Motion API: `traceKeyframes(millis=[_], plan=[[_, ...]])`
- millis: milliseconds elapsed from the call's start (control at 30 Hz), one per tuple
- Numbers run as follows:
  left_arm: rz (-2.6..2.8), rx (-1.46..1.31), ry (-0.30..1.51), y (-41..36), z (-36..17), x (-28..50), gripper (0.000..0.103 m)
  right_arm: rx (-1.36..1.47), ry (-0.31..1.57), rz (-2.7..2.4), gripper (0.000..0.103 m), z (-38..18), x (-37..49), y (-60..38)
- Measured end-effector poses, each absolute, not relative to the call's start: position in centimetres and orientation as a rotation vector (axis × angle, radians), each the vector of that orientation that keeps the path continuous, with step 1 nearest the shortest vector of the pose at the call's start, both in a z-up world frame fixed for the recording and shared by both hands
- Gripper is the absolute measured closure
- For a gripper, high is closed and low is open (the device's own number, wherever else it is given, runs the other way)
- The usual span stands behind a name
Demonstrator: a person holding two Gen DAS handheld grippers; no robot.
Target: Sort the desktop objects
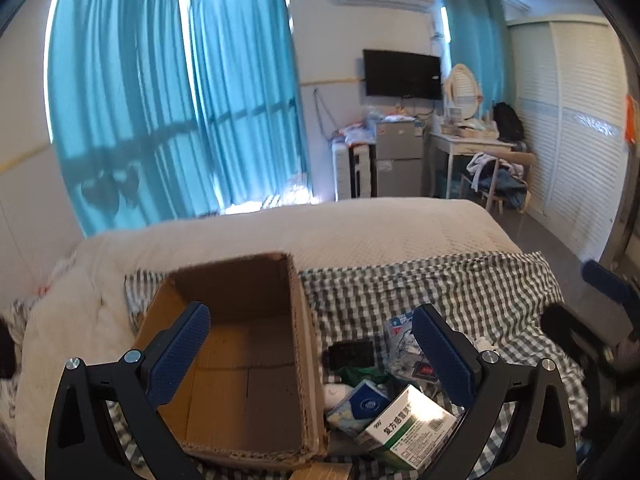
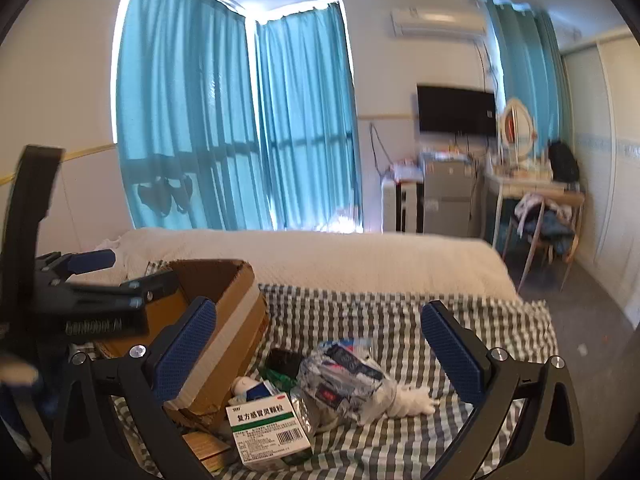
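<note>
Left wrist view: we are holding the left gripper wide open and empty; the cardboard box is sitting open-topped between its fingers, ready for sorting.
Right wrist view: we are keeping the right gripper fully open, gripping nothing; the medicine box and plastic bag are lying just below it on the checked cloth.

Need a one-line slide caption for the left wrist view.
Open left gripper above an empty brown cardboard box, beside a white-and-green medicine carton and other clutter on a checked cloth.

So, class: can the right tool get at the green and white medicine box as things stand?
Probably yes. The right tool is open and empty, and the medicine box lies on top of the pile on the checked cloth, just below and ahead. Nothing covers it.
</note>
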State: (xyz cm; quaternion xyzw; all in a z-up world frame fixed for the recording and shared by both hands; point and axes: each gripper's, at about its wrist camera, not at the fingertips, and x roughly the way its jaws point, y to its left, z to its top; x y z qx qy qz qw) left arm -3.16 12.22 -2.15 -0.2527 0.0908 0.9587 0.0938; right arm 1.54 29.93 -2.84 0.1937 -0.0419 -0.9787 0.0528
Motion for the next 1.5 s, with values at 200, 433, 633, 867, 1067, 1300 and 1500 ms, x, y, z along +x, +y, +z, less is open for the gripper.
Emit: traceKeyframes(millis=[200,433,633,867,1067,1300,1500], plan=[[2.784,-0.876,0.286,12.3,-6.0,-4.2,0.000,0.684,-0.215,-2.984,0.000,-3.9,-0.2,32.7],[2.667,-0.945,0.398,15.1,-10.0,-2.9,0.000,0.866,-0.123,-2.959,0.005,-6.8,-3.0,35.5],[2.619,-1.164,0.181,16.8,-11.9,-4.5,0.000,0.901,-0.074,-2.936,0.006,-8.9,-4.0,36.0],[2.600,-1.456,0.072,18.5,-16.3,-4.8,0.000,0.975,0.023,-2.865,0.011,-11.2,-5.4,36.9],[2.571,-1.686,-0.082,18.2,-17.9,-6.2,0.000,1.016,0.056,-2.727,0.012,-13.1,-7.6,36.6],[2.512,-1.878,-0.113,18.6,-21.1,-6.8,0.000,1.072,0.059,-2.615,0.012,-15.8,-9.9,36.5],[2.465,-1.981,-0.187,17.4,-22.7,-6.4,0.012,1.132,0.086,-2.515,0.012,-19.2,-11.7,35.9]])
